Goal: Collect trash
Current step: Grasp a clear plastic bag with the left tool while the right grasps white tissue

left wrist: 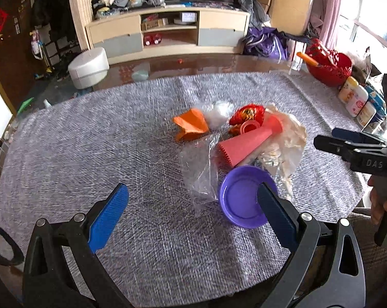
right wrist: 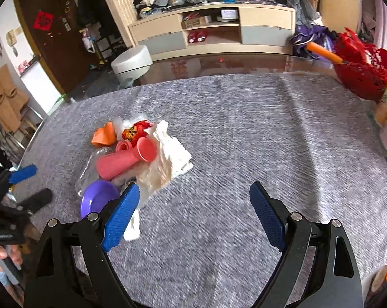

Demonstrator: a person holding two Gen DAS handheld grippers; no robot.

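A trash pile lies on the grey cloth (left wrist: 90, 154): a purple plastic plate (left wrist: 242, 197), a pink cone cup (left wrist: 247, 143), an orange piece (left wrist: 191, 125), a red wrapper (left wrist: 247, 114), clear plastic film (left wrist: 201, 169) and crumpled white paper (left wrist: 288, 141). My left gripper (left wrist: 193, 213) is open and empty above the cloth, its right finger over the plate's edge. My right gripper (right wrist: 194, 213) is open and empty, right of the pile, its left finger over the white paper (right wrist: 167, 159). The plate (right wrist: 97, 199) and cone (right wrist: 124, 160) also show in the right wrist view. The right gripper shows at the left view's edge (left wrist: 329, 138).
A red basket (left wrist: 329, 64) with an orange-handled tool stands at the table's far right, with several bottles (left wrist: 352, 97) beside it. The glass table edge (left wrist: 167, 64) runs beyond the cloth. A TV cabinet and a white stool stand on the floor behind.
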